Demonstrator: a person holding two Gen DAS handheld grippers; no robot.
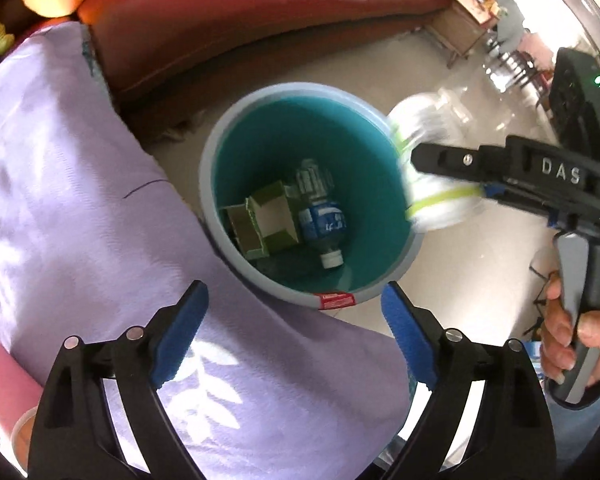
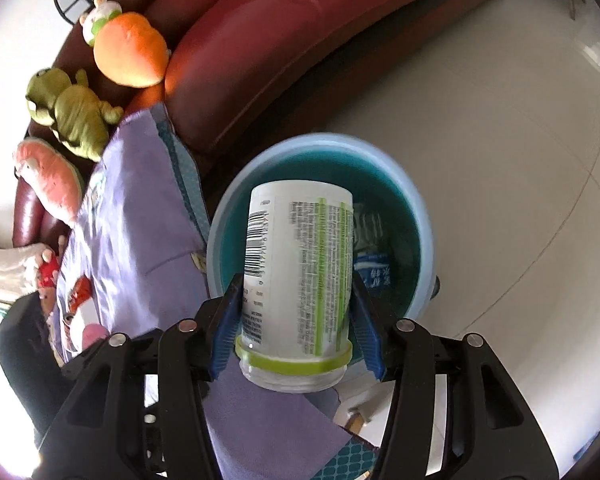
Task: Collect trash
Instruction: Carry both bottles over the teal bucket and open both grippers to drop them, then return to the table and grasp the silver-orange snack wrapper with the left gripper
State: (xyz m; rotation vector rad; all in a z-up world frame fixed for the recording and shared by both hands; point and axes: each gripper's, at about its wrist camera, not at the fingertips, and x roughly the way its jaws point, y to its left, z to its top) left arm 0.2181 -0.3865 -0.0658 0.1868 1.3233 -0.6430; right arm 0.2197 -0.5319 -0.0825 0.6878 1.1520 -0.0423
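A light blue trash bin (image 1: 220, 136) with a teal inside stands on the floor by the purple-covered table; it also shows in the right wrist view (image 2: 424, 208). Inside lie a green carton (image 1: 266, 216) and a blue-labelled plastic bottle (image 1: 324, 220). My right gripper (image 2: 296, 316) is shut on a white jar with green stripes (image 2: 296, 260), held over the bin's rim; the jar shows blurred in the left wrist view (image 1: 424, 184) at the bin's right edge. My left gripper (image 1: 294, 336) is open and empty above the cloth, near the bin.
A purple cloth (image 1: 80, 208) covers the table left of the bin. A red sofa (image 2: 284, 40) with plush toys (image 2: 128, 52) stands behind. A pink object (image 1: 0, 380) lies at the table's left edge. Pale tiled floor (image 2: 520, 160) lies to the right.
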